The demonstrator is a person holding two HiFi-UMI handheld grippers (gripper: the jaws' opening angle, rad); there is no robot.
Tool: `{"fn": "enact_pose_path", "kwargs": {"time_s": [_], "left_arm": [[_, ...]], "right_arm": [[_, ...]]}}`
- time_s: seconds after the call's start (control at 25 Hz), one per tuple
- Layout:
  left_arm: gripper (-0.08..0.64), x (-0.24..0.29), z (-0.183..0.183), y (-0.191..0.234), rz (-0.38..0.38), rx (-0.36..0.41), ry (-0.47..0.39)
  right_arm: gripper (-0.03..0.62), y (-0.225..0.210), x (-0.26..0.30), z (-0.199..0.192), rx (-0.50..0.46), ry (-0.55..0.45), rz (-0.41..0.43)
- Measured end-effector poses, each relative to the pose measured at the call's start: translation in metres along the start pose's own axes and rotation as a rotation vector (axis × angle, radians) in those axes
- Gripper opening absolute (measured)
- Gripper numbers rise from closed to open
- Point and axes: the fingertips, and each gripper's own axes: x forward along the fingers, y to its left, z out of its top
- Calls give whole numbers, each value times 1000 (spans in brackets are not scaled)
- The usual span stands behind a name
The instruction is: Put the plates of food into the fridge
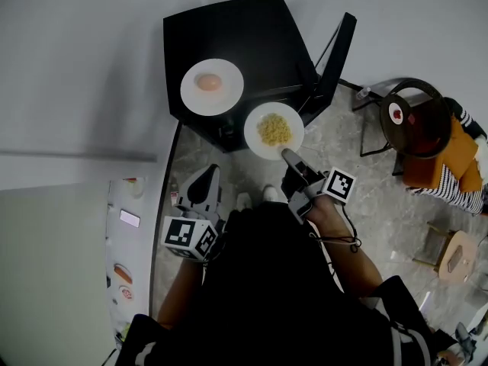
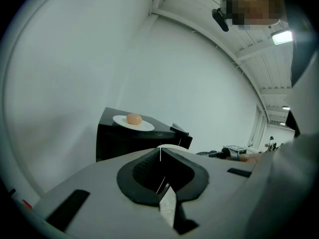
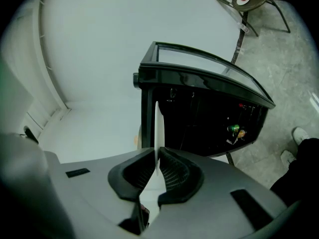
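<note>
**Noodle plate pinched in front of the open fridge**

The left gripper [image 2: 160,156] has its jaws pressed together on nothing. The right gripper [image 1: 290,157] pinches the near rim of a white plate [image 1: 252,125], with noodles [image 1: 274,129] just ahead of its tips. Beyond it stands the black fridge [image 1: 229,29], door [image 1: 335,52] open. On top, farther left, a second plate [image 1: 191,91] holds a round bun [image 1: 209,81].

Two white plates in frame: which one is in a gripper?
The plate with yellow food, pinched at its rim by the right gripper. The other plate rests on the black fridge.
</note>
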Motion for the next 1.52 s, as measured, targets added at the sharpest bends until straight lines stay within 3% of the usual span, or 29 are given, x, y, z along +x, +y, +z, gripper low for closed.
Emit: {"fn": "enact_pose_path", "kwargs": {"time_s": [0.36, 0.6, 1.52], "left_arm": [[23, -5, 0, 9, 23, 4, 8], [23, -6, -2, 16, 36, -3, 18], [23, 1, -8, 31, 56, -6, 55]], "right_arm": [[44, -43, 21, 11, -3, 7, -46], [44, -67, 30, 31, 15, -47, -64], [43, -102, 84, 63, 42, -89, -118]]}}
